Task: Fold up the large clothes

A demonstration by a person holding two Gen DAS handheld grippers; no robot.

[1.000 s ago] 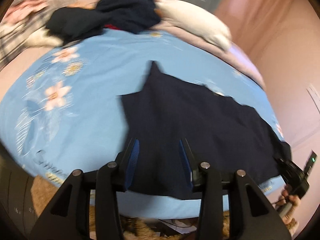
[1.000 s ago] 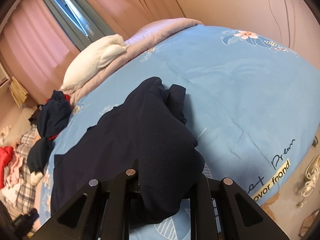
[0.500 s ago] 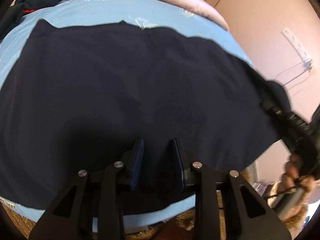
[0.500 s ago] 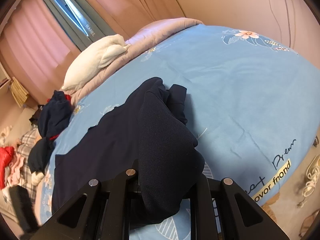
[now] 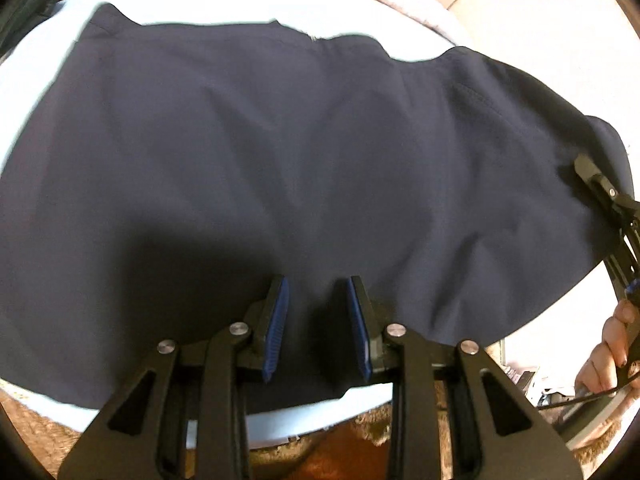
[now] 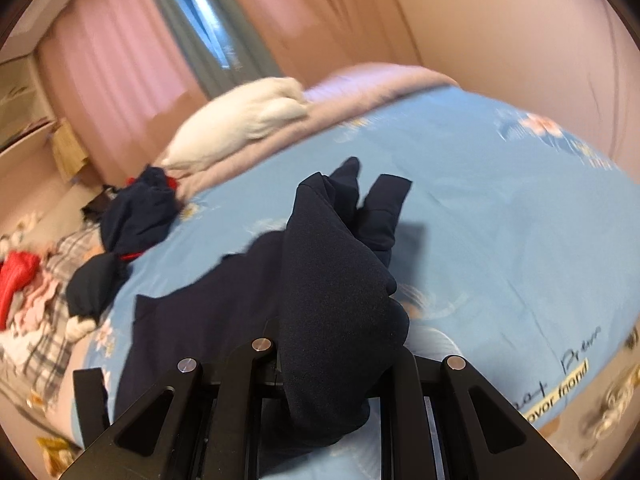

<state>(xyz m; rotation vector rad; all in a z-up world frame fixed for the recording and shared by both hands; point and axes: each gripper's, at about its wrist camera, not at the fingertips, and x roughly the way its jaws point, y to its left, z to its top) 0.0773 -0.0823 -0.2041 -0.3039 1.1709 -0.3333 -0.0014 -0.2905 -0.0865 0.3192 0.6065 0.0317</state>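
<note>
A large dark navy garment (image 5: 280, 152) lies spread on the light blue bedsheet (image 5: 36, 64). My left gripper (image 5: 316, 312) is open, its blue pads (image 5: 278, 320) just above the garment's near hem. My right gripper (image 6: 332, 360) is shut on a bunched fold of the same garment (image 6: 340, 300), which drapes over the fingers and hides them. It also shows at the right edge of the left wrist view (image 5: 608, 196), holding the garment's right end.
A white pillow (image 6: 248, 116) and a pink blanket (image 6: 360, 88) lie at the head of the bed. A pile of dark clothes (image 6: 132, 220) and a red and plaid heap (image 6: 28, 292) sit at the far left. A curtained window (image 6: 200, 12) is behind.
My left gripper has dropped close over the garment's near hem. My right gripper has lifted and tilted with the bunched cloth in it; that view is blurred.
</note>
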